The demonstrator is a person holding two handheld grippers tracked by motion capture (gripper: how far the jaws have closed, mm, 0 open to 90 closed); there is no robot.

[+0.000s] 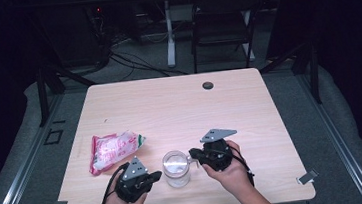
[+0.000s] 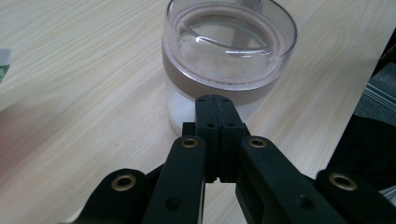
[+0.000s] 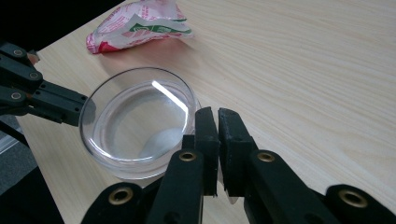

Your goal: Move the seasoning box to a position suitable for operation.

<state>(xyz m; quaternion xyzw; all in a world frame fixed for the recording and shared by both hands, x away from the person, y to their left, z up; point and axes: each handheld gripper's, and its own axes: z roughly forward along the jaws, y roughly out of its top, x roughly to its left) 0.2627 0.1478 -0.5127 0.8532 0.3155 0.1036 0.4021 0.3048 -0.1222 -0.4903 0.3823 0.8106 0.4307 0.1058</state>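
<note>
Pale wood table carries a lidded jar between both grippers, its lid on. Left gripper is closed empty against its side; right gripper is nearly closed at its rim, apparently gripping nothing. Beyond the left gripper lies a red-and-white packet, so opening and filling look undone.

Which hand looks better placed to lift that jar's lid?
Probably the right. The right gripper has its jaws at the rim of the jar, up by the lid, while the left gripper sits shut against its side, likely steadying it.
</note>
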